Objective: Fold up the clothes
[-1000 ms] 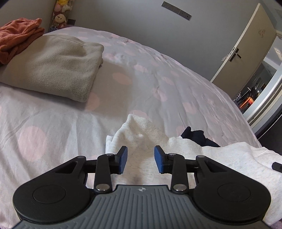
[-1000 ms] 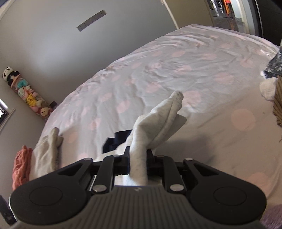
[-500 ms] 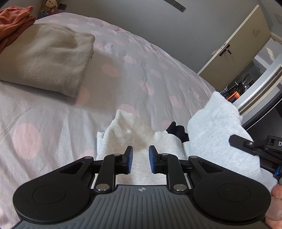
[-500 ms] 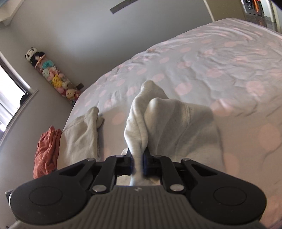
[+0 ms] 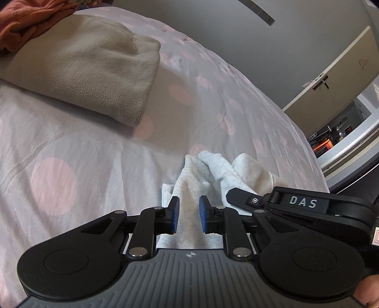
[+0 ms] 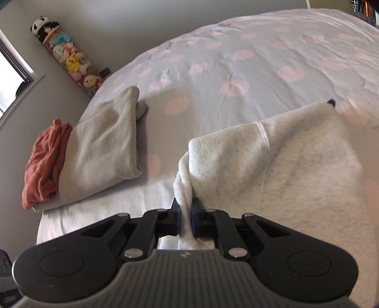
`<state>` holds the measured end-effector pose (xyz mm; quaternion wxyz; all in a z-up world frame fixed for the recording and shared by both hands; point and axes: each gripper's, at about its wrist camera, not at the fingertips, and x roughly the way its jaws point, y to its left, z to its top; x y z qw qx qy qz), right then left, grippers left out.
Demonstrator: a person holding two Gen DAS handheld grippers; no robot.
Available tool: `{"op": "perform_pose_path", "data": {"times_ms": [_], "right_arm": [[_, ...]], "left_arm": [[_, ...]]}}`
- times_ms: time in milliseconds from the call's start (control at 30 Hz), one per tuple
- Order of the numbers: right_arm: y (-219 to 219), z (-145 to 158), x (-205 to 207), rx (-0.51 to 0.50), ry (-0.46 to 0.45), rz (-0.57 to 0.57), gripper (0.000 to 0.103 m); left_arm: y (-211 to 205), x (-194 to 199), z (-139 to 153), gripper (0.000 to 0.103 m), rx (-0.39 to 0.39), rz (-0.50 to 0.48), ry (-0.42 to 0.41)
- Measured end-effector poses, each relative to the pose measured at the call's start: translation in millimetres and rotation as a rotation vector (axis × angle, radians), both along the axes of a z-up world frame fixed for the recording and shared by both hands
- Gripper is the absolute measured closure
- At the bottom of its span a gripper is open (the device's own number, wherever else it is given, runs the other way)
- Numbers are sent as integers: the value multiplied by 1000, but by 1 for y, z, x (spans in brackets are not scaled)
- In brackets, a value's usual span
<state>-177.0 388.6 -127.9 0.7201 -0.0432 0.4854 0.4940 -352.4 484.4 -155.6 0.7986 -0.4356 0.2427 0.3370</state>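
A light grey sweatshirt (image 6: pixel 296 170) lies on the bed, one side folded over itself. In the right wrist view my right gripper (image 6: pixel 186 213) is shut on a bunched edge of it, and the fabric drapes away to the right. In the left wrist view my left gripper (image 5: pixel 188 206) sits low over the sweatshirt (image 5: pixel 213 170). Its jaws stand narrow, and a strip of the cloth fills the gap between the pads. One of the right gripper's fingers (image 5: pixel 239 193) reaches in from the right, just beside the left one.
A folded beige fleece (image 5: pixel 83 66) and an orange garment (image 5: pixel 28 19) lie to the left on the dotted bed cover (image 5: pixel 71 165). A dark blue item (image 6: pixel 330 102) peeks from behind the sweatshirt. Stuffed toys (image 6: pixel 68 59) hang on the wall. A door (image 5: pixel 331 78) stands at the right.
My right gripper has carried the sweatshirt edge across to the left until it sits beside the left gripper. The left jaws have narrowed onto the cloth, and the left gripper has edged forward.
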Motion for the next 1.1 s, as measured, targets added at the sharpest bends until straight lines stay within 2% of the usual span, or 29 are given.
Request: {"op": "perform_pose_path", "data": {"times_ms": [167,233,367,467,500,600,700,833,1000,1100], "right_arm": [[20,-27,-7,-65,1,27,93],[22,-35,-5,-82,12,33,93],[25,-40,-4,-97,20,43,92],[22,-30,-4,-78,30,52,87],[20,-26,-4,-67,42,53,82],[14,-12,-6,-36,68,58,78],[5,6,-10,-4,46,71,77],[-21,30,-3,70,67,88,77],[-73,47,4,112,-46,84,77],[-100,39,9,78,-106,88,77]], "left_arm": [[6,-3,-9,87,-24,26,11],[5,-1,-10,91,-23,25,31],[5,1,-12,91,-26,27,57],[3,0,-11,91,-21,32,63],[2,0,-10,91,-18,33,64],[-3,0,-4,91,13,32,86],[-9,2,6,91,51,20,112],[-21,3,20,91,80,-9,121],[-37,-3,30,90,76,-22,138],[-43,-12,34,77,46,-3,125]]}}
